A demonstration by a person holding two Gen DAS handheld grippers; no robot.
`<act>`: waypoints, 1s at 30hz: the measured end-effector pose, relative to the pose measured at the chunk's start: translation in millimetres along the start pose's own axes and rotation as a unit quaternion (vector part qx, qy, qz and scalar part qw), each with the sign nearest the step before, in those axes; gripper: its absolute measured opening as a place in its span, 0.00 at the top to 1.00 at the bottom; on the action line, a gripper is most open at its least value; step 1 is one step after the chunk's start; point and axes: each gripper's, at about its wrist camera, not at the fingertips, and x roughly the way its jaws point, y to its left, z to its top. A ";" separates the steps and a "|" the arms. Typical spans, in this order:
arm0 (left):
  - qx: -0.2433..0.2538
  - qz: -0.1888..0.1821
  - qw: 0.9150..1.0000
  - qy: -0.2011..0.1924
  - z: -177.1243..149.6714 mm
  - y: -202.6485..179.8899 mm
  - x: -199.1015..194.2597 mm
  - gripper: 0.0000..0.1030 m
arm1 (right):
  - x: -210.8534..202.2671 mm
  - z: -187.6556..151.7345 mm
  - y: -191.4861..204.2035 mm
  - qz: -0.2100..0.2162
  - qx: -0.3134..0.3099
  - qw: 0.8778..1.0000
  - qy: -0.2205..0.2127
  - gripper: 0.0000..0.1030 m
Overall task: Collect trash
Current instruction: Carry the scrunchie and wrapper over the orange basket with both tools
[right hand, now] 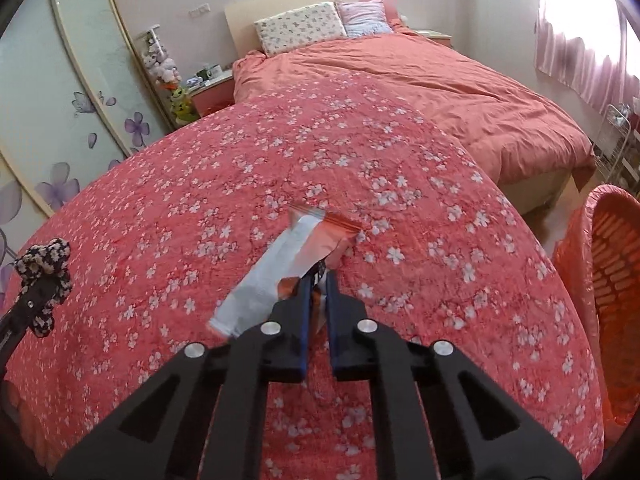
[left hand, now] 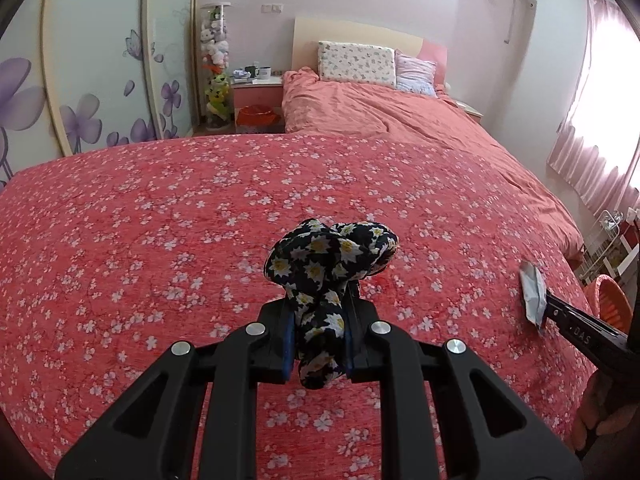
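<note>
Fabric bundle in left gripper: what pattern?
Crumpled black fabric bundle: white daisies with yellow centres, clearest in the left wrist view.

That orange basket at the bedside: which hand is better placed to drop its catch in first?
The right, probably. The right gripper is shut on a snack wrapper, and the orange basket stands just to its right. The left gripper, clamping a daisy-print cloth, is farther away.

Floral bedspread [left hand: 200,220], pillows [left hand: 356,62], curtain [left hand: 592,100]

Both wrist cameras look down along their fingers, close above the foot end of the bed [left hand: 160,220], facing its headboard. The right view stands nearer the bed's right edge. Both share the flowered cover.
</note>
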 end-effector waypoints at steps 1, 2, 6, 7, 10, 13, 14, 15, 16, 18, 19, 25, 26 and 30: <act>0.001 -0.001 1.000 0.000 -0.8 -1.5 -0.4 0.83 | -2.7 -0.7 -2.2 0.001 0.002 1.000 -0.003 0.94; 0.003 -0.001 1.000 0.000 -1.2 -3.0 -0.3 0.83 | -5.9 -1.4 -4.9 0.003 0.003 1.000 -0.006 0.95; 0.010 -0.006 1.000 0.000 -4.2 -13.2 -1.9 0.83 | -23.7 -3.7 -14.1 0.007 0.007 1.000 -0.022 0.95; 0.012 -0.008 1.000 0.000 -4.9 -15.3 -2.6 0.83 | -25.4 -3.5 -16.3 0.006 0.006 1.000 -0.021 0.95; 0.018 -0.012 1.000 -0.001 -6.9 -22.4 -4.5 0.83 | -32.3 -7.0 -20.8 0.004 0.006 1.000 -0.026 0.95; 0.024 -0.016 1.000 -0.001 -8.2 -28.5 -6.9 0.83 | -40.1 -7.7 -27.6 0.009 0.009 0.999 -0.031 0.95; 0.025 -0.017 1.000 -0.001 -8.1 -30.1 -7.4 0.83 | -43.6 -8.0 -29.6 0.011 0.010 0.999 -0.034 0.95; 0.027 -0.019 0.999 -0.002 -8.5 -32.3 -8.7 0.83 | -45.8 -8.5 -30.7 0.013 0.011 0.999 -0.036 0.95; 0.029 -0.020 0.999 -0.003 -8.5 -33.2 -9.4 0.83 | -49.7 -9.3 -32.4 0.015 0.012 0.999 -0.040 0.95; 0.032 -0.023 0.999 -0.004 -9.3 -36.9 -11.0 0.83 | -56.9 -10.3 -36.7 0.018 0.015 0.999 -0.046 0.95; 0.035 -0.025 0.999 -0.004 -9.7 -39.3 -12.1 0.83 | -61.0 -10.9 -39.3 0.019 0.017 0.998 -0.049 0.95; 0.050 -0.039 0.998 -0.009 -11.7 -57.5 -19.5 0.83 | -82.0 -17.6 -52.1 0.013 0.021 0.997 -0.066 0.94; 0.052 -0.041 0.998 -0.010 -12.0 -60.4 -20.7 0.83 | -85.1 -18.0 -53.8 0.010 0.021 0.997 -0.069 0.94; 0.066 -0.056 0.996 -0.015 -13.8 -80.7 -28.0 0.83 | -100.3 -23.1 -65.7 0.000 0.021 0.996 -0.084 0.95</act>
